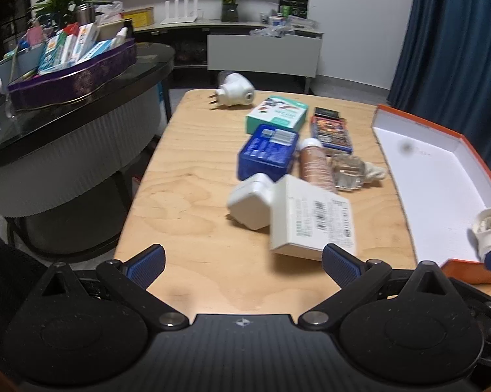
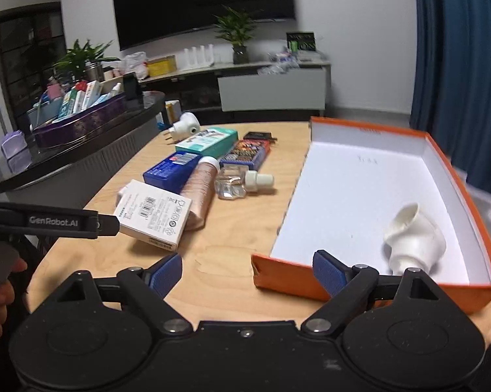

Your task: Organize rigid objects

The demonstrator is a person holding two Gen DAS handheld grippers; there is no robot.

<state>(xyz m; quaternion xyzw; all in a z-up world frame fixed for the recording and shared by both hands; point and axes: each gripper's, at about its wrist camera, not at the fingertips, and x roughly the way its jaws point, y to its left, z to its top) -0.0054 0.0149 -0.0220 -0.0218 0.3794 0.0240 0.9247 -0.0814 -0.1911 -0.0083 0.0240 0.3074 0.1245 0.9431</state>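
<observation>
An orange box with a white inside (image 2: 360, 179) lies open on the right of the wooden table (image 1: 186, 176); it also shows in the left wrist view (image 1: 441, 176). A white plug-in device (image 2: 415, 238) lies in its near corner, seen too in the left wrist view (image 1: 489, 228). Left of the box lie a white carton (image 1: 311, 215), a white adapter (image 1: 250, 201), a blue box (image 1: 266, 150), a brown bottle (image 1: 314, 163), a clear bottle (image 1: 353, 170), a teal box (image 1: 276, 114), a dark patterned box (image 1: 330, 129) and a white plug (image 1: 234, 91). My left gripper (image 1: 244, 266) is open and empty before the carton. My right gripper (image 2: 247, 274) is open and empty at the box's near edge.
A dark glass-topped side table (image 1: 82, 98) stands to the left and carries a purple tin (image 1: 75, 75) full of cartons. A TV console, plants and a blue curtain (image 1: 458, 32) stand behind. The left gripper's body (image 2: 49, 220) shows at the right wrist view's left edge.
</observation>
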